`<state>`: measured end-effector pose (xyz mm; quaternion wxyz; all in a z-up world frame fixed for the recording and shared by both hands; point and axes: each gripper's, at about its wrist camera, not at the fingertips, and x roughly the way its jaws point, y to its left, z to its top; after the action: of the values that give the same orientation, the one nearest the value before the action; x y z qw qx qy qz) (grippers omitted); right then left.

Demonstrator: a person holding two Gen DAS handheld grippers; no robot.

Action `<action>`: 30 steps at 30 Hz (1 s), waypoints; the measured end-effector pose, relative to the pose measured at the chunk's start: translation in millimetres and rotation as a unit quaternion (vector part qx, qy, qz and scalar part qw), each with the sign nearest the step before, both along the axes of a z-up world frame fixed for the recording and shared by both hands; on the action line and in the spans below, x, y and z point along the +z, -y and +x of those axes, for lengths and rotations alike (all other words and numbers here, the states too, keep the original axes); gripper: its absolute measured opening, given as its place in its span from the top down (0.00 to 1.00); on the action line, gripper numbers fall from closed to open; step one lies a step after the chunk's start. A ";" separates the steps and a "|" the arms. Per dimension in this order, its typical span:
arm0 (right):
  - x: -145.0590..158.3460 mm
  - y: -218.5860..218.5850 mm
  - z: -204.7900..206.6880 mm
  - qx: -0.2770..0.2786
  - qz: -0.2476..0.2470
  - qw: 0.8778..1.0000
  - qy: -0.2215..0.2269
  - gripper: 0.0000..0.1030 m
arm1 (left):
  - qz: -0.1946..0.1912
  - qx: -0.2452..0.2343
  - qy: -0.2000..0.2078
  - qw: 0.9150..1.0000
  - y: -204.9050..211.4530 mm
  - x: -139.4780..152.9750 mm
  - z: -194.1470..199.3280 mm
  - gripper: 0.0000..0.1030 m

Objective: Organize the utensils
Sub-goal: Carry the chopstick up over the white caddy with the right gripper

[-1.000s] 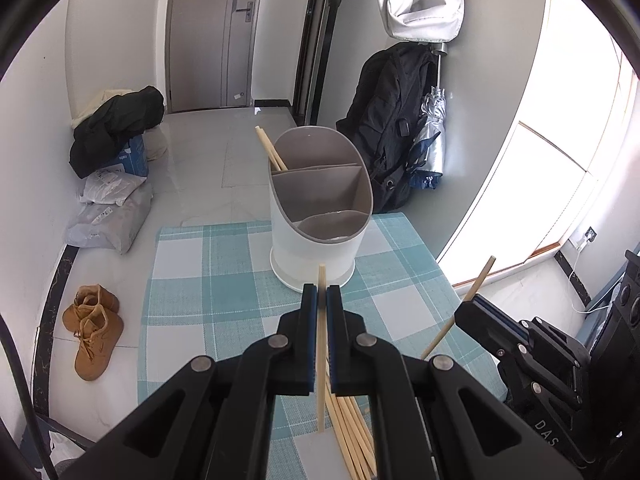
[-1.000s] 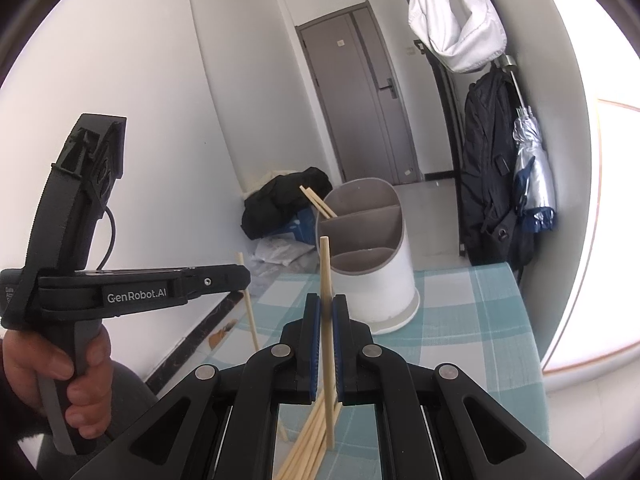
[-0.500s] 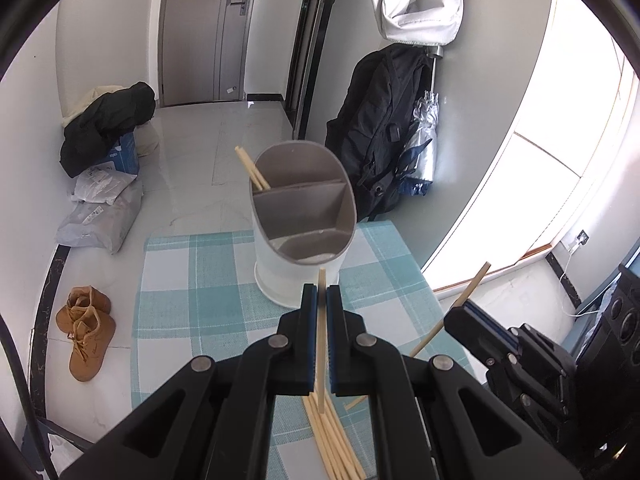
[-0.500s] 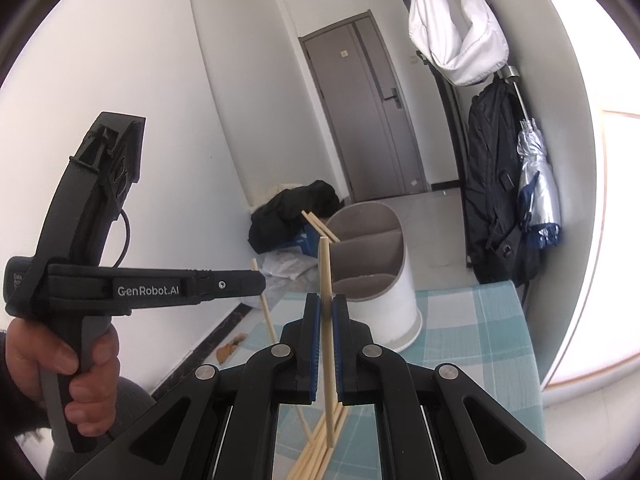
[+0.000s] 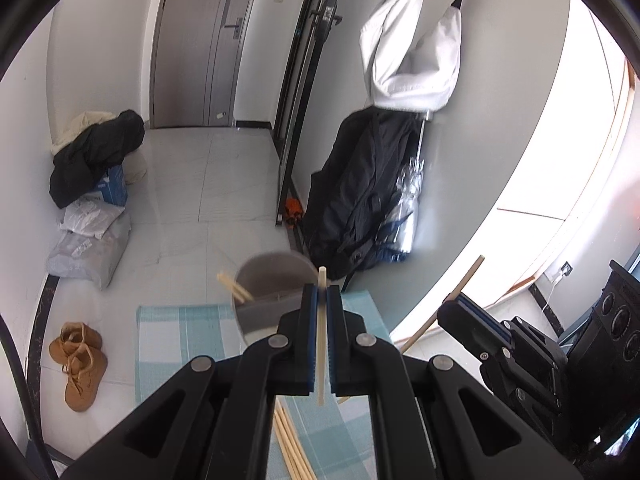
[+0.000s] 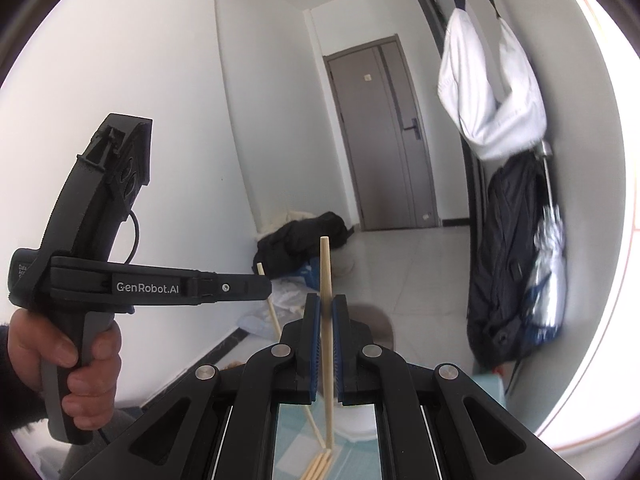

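In the left wrist view my left gripper (image 5: 322, 292) is shut on a pale wooden chopstick (image 5: 321, 344) that stands upright between the pads. Just beyond and below it is the white utensil holder (image 5: 272, 276) with grey compartments, its far-left section holding two chopsticks (image 5: 234, 286). To the right, my right gripper (image 5: 456, 306) is shut on a second chopstick (image 5: 466, 280). The right wrist view shows that gripper (image 6: 326, 304) clamping its chopstick (image 6: 325, 264), with the left gripper (image 6: 266, 288) at left in a person's hand (image 6: 80, 372). Loose chopsticks (image 5: 292, 444) lie on the checked cloth (image 5: 180, 332).
A black backpack (image 5: 360, 196), a folded umbrella (image 5: 412, 200) and a white bag (image 5: 412, 52) hang on the right wall. Brown shoes (image 5: 78, 360), parcels (image 5: 88, 244) and dark clothing (image 5: 96, 152) sit on the floor at left. A grey door (image 5: 200, 40) is at the back.
Both grippers have risen, each still shut on its chopstick. The holder and cloth have dropped lower in both views, and the holder is now partly hidden behind the fingers.
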<state>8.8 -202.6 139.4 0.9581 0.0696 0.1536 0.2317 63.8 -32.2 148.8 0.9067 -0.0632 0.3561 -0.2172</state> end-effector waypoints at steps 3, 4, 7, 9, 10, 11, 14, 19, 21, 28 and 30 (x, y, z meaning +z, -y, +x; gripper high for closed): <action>20.9 0.7 17.0 0.010 -0.006 1.000 0.012 0.95 | -0.001 0.002 0.022 1.000 -0.2 17.8 9.4 0.99; 27.3 -0.3 22.8 0.014 -0.012 1.000 0.016 0.95 | 0.001 0.006 0.033 0.999 -1.5 23.5 13.0 1.00; 41.9 -4.6 40.8 0.025 -0.028 0.999 0.026 0.95 | -0.005 0.013 0.049 0.999 -6.3 36.0 26.2 1.00; 49.3 -8.1 51.7 0.029 -0.037 0.998 0.031 0.95 | -0.012 0.021 0.054 0.998 -11.4 40.4 36.3 1.00; 52.9 -10.5 58.0 0.030 -0.042 0.998 0.036 0.95 | -0.016 0.025 0.055 0.998 -13.7 41.6 41.7 1.00; 55.7 -12.4 64.0 0.031 -0.045 0.998 0.039 0.95 | -0.019 0.027 0.056 0.998 -14.6 42.2 45.9 1.00; 60.2 -19.2 85.4 0.036 -0.051 0.997 0.040 0.95 | -0.024 0.036 0.058 0.997 -20.0 40.0 60.4 1.00; 58.0 -33.4 113.2 0.056 -0.073 0.994 0.051 0.95 | -0.017 0.053 0.065 0.996 -25.7 23.9 78.0 1.00; 52.4 -40.1 122.4 0.065 -0.089 0.993 0.049 0.95 | -0.018 0.059 0.054 0.997 -29.3 11.6 86.2 1.00; 20.3 -53.9 143.2 0.088 -0.133 0.987 0.032 0.95 | -0.041 0.063 0.040 0.996 -42.1 -18.1 102.5 1.00; 14.0 -57.2 145.2 0.094 -0.144 0.985 0.026 0.95 | -0.049 0.062 0.032 0.996 -44.3 -21.2 104.4 1.00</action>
<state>153.9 -145.5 153.4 0.9356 -0.0897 0.1664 0.2983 168.1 12.1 127.6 0.9251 -0.1220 0.3115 -0.1798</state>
